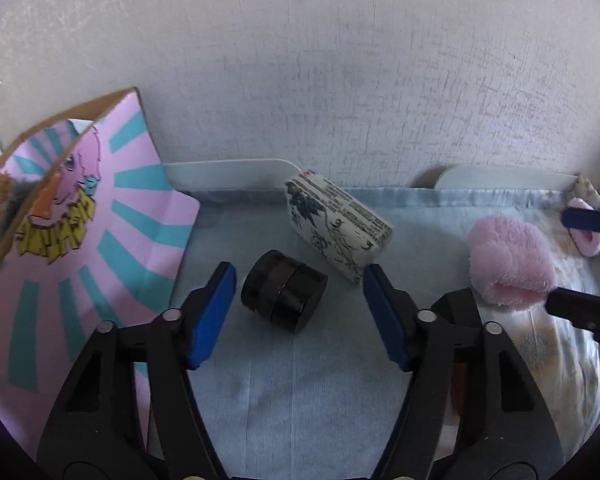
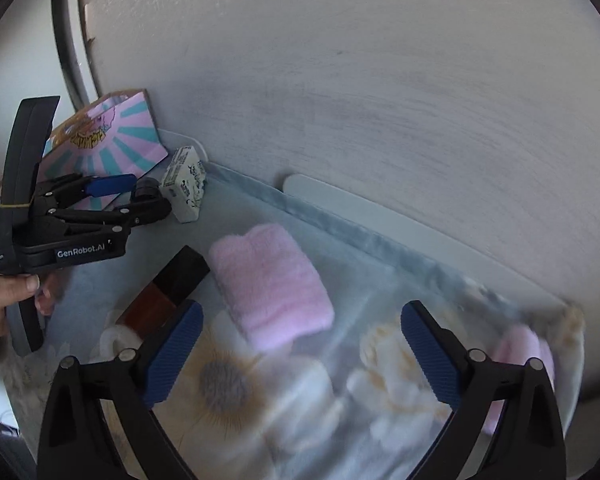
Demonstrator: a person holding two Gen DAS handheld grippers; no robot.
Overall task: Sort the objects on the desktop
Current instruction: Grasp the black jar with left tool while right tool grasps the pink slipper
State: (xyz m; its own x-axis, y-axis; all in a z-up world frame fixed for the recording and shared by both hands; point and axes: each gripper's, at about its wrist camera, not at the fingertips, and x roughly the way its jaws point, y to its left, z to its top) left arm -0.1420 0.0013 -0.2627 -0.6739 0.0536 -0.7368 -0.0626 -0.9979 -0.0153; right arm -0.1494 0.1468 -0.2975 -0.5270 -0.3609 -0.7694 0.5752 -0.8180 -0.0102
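Blue-padded jaws of the left gripper (image 1: 298,312) fill the bottom of the left wrist view, standing partly open around a black jar (image 1: 284,292) that lies on its side between them; the pads are close on either side but not pressing, so nothing is held. That jar rests on the pale blue cloth (image 1: 300,400) covering the counter, at the centre of the frame. It looks rigid, glossy and round, so it will likely be slippery and may roll; taking it across its curved sides, squarely at mid-length, seems safest. Just behind it, up and to the right, a printed white box (image 1: 336,224) lies tilted, light and stiff by its look. At centre right a pink plush roll (image 1: 508,260) lies soft and squashable. In the right wrist view the right gripper (image 2: 300,348) stands wide open and empty over the flowered cloth (image 2: 260,400), with a dark brown bottle (image 2: 168,292) just left of the plush. Farthest left, a pink and teal paper bag (image 1: 112,216) leans by the wall (image 1: 340,60).
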